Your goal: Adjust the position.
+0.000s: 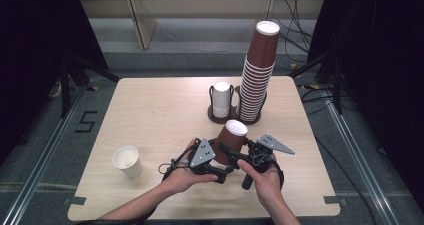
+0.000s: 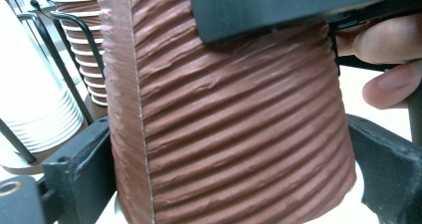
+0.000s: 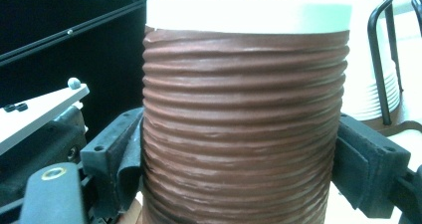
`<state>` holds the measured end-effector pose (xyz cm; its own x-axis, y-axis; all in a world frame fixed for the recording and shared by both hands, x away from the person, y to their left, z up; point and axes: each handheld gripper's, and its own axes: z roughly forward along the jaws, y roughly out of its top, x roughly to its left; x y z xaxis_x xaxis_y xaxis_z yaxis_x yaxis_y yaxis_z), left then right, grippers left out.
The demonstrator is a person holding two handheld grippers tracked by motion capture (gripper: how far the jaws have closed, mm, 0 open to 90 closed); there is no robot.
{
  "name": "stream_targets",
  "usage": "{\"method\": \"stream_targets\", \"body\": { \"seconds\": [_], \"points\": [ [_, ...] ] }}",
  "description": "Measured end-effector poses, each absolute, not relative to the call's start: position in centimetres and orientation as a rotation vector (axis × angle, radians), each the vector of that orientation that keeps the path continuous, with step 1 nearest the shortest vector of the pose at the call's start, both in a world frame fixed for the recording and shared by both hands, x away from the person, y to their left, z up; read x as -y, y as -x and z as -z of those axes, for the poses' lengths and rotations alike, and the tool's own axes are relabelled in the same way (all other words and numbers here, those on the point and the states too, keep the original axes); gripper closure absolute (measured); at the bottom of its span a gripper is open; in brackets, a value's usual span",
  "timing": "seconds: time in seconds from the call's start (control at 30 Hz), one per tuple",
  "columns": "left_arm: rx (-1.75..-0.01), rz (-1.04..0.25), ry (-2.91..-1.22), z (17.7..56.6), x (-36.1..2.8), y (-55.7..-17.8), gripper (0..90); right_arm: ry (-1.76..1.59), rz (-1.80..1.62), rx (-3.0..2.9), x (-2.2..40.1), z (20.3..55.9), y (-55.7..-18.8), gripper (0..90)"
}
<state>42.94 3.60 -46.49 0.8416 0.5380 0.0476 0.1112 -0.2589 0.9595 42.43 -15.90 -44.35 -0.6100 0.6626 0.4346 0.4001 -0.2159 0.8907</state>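
A brown ribbed paper cup (image 1: 231, 137) with a white end on top stands tilted over the table's front middle, held between both grippers. My left gripper (image 1: 216, 160) comes at it from the left. In the left gripper view its jaws sit against the lower sides of the cup (image 2: 239, 109), and the other gripper's black jaw crosses the cup higher up. My right gripper (image 1: 235, 155) reaches in from the right. In the right gripper view both pads (image 3: 117, 154) press the ribbed wall of the cup (image 3: 244, 109) below its white band.
Behind the grippers a black wire holder (image 1: 216, 116) carries a short stack of white cups (image 1: 221, 100) and a tall leaning stack of brown cups (image 1: 257, 80). A single white cup (image 1: 126, 161) stands upright at the table's front left. The wooden table (image 1: 150, 110) has dark floor around it.
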Motion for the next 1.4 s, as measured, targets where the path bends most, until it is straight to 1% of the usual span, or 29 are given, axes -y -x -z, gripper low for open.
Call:
{"method": "stream_targets", "body": {
  "seconds": [0.47,0.9,1.4],
  "points": [
    [-0.465,-0.460,-1.819,46.3,-4.0,-42.9,9.8,-1.284,-1.922,-1.836,15.8,44.1,-42.5,13.6],
    [-0.450,-0.474,-1.823,46.0,-4.3,-42.8,10.3,-1.279,-1.926,-1.851,15.9,43.8,-42.5,9.7],
    [-0.440,-0.488,-1.823,45.8,-4.7,-42.8,10.4,-1.253,-1.927,-1.889,15.8,43.6,-42.4,2.4]
  ]
}}
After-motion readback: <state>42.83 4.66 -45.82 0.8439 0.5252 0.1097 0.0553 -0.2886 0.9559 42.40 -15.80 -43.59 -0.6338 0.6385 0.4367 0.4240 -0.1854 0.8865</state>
